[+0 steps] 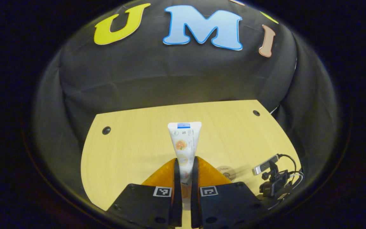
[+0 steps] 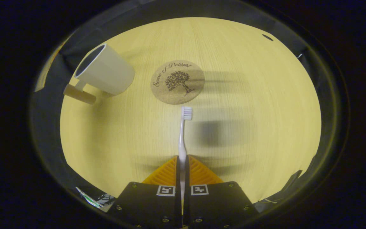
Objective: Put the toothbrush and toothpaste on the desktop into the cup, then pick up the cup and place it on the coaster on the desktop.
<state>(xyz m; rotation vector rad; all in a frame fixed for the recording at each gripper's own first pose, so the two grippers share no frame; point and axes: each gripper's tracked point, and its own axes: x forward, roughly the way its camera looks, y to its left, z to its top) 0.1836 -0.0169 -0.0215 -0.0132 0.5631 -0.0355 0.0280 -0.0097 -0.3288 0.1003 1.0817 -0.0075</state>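
In the left gripper view my left gripper (image 1: 185, 165) is shut on a white toothpaste tube (image 1: 184, 143), which sticks up and forward above the wooden desktop (image 1: 132, 149). Part of the round cork coaster (image 1: 227, 172) shows just right of the fingers. In the right gripper view my right gripper (image 2: 182, 159) is shut on the handle of a white toothbrush (image 2: 183, 133), bristles pointing ahead, held above the desktop. The cork coaster (image 2: 178, 82) lies beyond the brush head. A white cup (image 2: 105, 70) with a wooden handle stands at the upper left.
A small camera on a stand with cables (image 1: 273, 179) sits at the desktop's right edge in the left gripper view. Dark round holes (image 1: 106, 130) mark the desktop's far corners. Black cloth walls close in the desk.
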